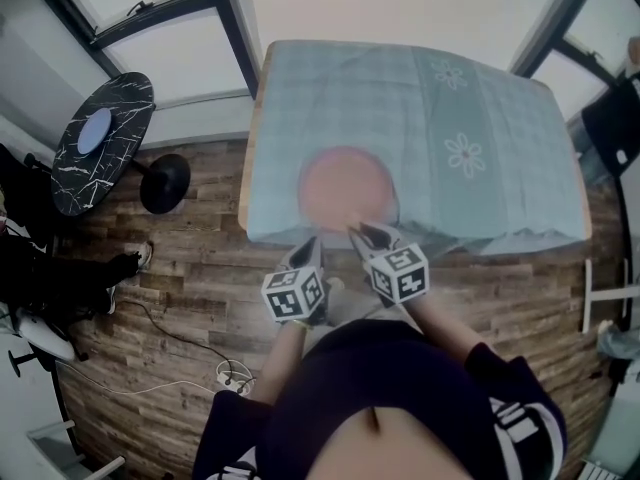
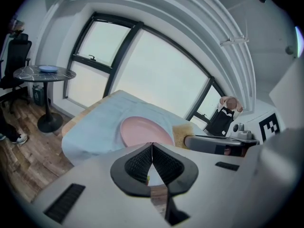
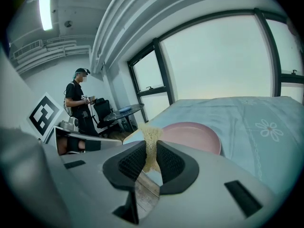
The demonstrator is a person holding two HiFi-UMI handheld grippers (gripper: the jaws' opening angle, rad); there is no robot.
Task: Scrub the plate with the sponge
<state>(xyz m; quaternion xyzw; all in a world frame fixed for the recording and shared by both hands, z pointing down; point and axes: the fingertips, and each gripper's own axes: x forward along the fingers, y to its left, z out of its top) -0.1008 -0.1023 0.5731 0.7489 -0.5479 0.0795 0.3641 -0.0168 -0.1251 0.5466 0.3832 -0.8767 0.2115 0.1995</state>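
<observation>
Plate [image 1: 345, 183], pink, is laid on the cloth-covered table [image 1: 500, 148]. Just short of the plate's near rim, the sponge [image 3: 150, 134] is clamped between the jaws of the right gripper [image 3: 151, 148]; the left gripper [image 2: 152, 148] is held there too, closed and empty.

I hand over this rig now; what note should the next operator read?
The left gripper is shut and empty. The right gripper is shut on the yellow fibrous sponge. The round pink plate lies flat on the pale blue tablecloth, near its front edge; both grippers are at its near rim, contact unclear. Done: sponge gripped. Left: scrubbing the plate.
</observation>
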